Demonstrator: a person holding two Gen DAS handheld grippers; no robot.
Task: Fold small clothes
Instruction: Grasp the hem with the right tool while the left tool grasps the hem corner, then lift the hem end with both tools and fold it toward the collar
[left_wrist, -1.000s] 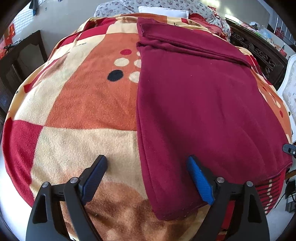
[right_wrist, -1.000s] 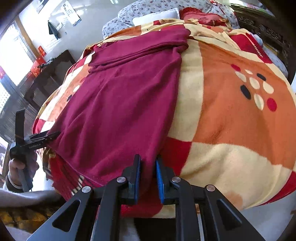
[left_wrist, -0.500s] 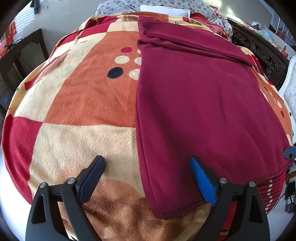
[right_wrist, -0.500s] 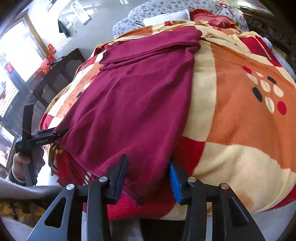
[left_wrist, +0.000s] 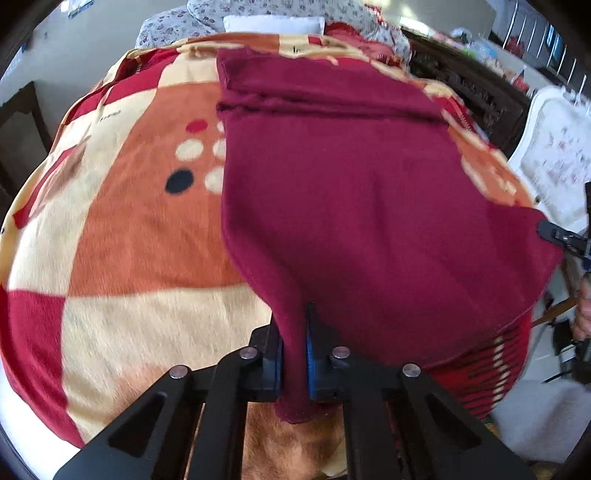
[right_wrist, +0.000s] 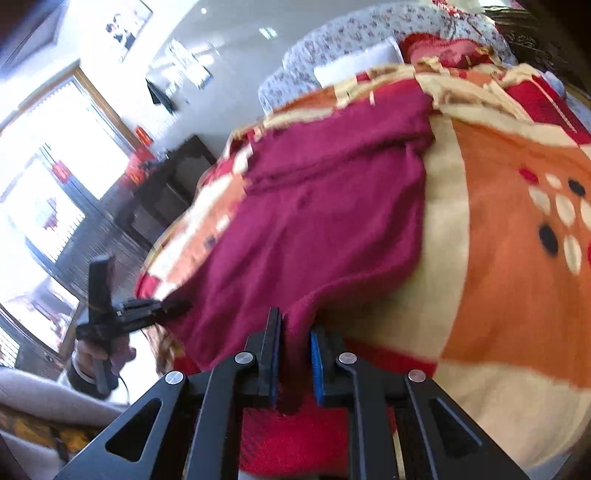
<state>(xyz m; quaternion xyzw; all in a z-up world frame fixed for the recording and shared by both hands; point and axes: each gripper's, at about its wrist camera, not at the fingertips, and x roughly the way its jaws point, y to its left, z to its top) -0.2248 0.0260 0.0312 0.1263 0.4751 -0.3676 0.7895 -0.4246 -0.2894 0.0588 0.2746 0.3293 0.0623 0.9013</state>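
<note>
Two tools (left_wrist: 294, 354) (right_wrist: 296, 363) pinching near corners, garment (left_wrist: 351, 206) lengthwise away

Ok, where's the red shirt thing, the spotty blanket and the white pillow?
maroon garment (left_wrist: 369, 221), left wrist view, middle of its flat cloth.
patterned blanket (left_wrist: 140, 236), left wrist view, bare orange patch left of the garment.
white pillow (left_wrist: 273, 25), left wrist view, its front face.

Left gripper (left_wrist: 294, 360) clamps the near corner of a maroon garment (left_wrist: 362, 206) spread on a patterned blanket (left_wrist: 122, 236); right gripper (left_wrist: 565, 240), apparently gripping, meets the garment's right corner.
</note>
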